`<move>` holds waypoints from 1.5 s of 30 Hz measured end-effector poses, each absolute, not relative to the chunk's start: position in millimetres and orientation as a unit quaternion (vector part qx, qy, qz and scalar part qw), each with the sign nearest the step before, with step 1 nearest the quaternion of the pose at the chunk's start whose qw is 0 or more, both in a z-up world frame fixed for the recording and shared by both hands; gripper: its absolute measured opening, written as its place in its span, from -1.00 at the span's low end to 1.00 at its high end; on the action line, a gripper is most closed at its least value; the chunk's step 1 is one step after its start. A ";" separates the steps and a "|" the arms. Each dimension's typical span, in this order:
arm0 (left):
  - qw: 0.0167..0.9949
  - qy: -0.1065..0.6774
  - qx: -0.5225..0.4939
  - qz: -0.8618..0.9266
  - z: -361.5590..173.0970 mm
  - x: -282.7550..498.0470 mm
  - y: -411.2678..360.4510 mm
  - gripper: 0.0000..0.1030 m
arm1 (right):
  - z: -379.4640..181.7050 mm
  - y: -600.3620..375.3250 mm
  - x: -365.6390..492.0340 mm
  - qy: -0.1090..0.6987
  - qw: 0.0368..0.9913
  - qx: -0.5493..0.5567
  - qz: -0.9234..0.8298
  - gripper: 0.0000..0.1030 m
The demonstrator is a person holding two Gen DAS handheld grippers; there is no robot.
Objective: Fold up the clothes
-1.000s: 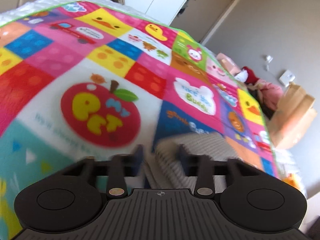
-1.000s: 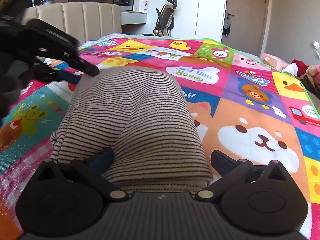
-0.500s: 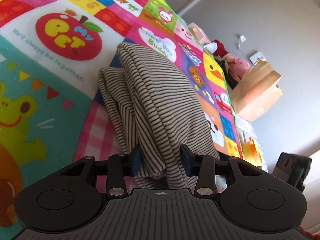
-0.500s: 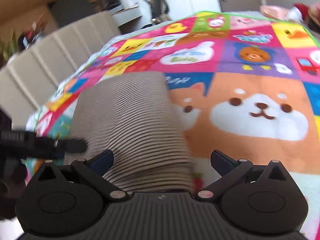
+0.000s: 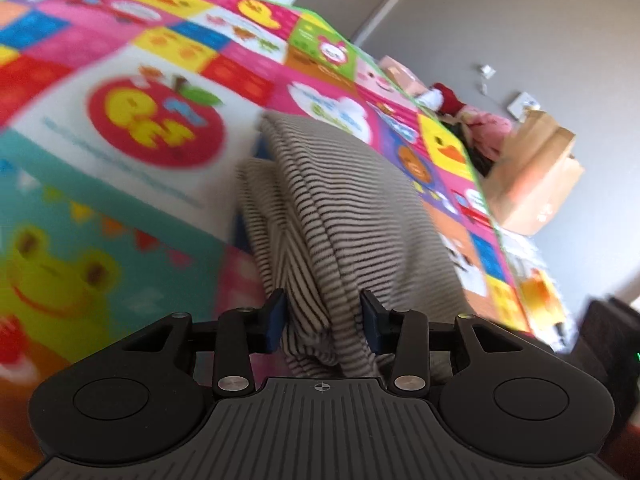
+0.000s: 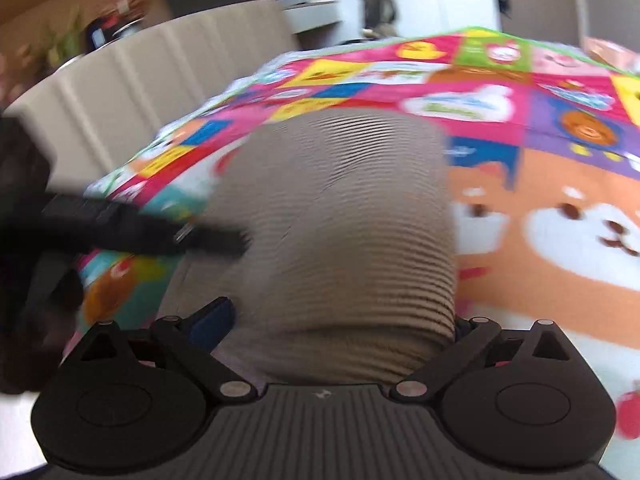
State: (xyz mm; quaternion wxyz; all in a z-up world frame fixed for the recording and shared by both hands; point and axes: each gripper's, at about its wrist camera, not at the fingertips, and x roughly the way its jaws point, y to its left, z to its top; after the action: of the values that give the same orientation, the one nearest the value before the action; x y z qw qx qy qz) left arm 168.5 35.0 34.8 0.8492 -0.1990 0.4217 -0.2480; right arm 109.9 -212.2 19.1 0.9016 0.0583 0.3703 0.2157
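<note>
A folded beige garment with thin dark stripes (image 5: 360, 200) lies in a thick bundle on the colourful play mat (image 5: 120, 160). My left gripper (image 5: 322, 320) is shut on the bundle's near left edge, and bunched fabric fills the gap between its blue pads. In the right wrist view the same garment (image 6: 340, 220) stretches away from me. My right gripper (image 6: 336, 324) stands open at its near end; the cloth lies between and over the fingers and hides the right one. The left gripper (image 6: 216, 240) shows there as a dark blur at the garment's left side.
The mat (image 6: 560, 220) covers a bed with a padded cream headboard (image 6: 140, 92) at the far left. Off the bed's right side stand a brown paper bag (image 5: 536, 184) and a heap of pink and red clothes (image 5: 472, 120) by the grey wall.
Over the last second the left gripper has come back from the garment's far end to its near edge, still pinching fabric. Both views now swing and blur. The right gripper stays wide.
</note>
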 end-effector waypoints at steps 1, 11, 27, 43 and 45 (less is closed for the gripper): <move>0.853 0.420 -0.195 -0.241 36.0 171.6 39.8 -0.13 | 17.9 -205.0 108.0 0.372 0.898 0.058 0.228 0.93; 0.843 0.427 -0.216 -0.246 28.7 179.8 52.5 -0.03 | 39.1 -225.5 97.2 0.369 0.894 0.095 0.236 0.93; 0.852 0.396 -0.170 -0.297 38.1 156.2 36.2 -0.02 | 52.3 -243.6 170.9 0.364 0.893 0.177 0.198 0.69; 0.858 0.365 -0.138 -0.334 64.0 151.7 6.9 -0.19 | 30.5 -273.0 157.1 0.381 0.885 0.218 0.153 0.74; 0.863 0.379 -0.131 -0.308 58.5 154.7 9.6 -0.24 | 29.2 -276.8 159.4 0.383 0.883 0.225 0.150 0.75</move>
State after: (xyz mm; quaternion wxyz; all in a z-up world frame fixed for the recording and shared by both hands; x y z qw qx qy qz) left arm 154.7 9.6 58.5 0.8627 -0.1311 0.3788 -0.3084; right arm 159.4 -276.8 29.2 0.8832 0.2253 0.3831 0.1498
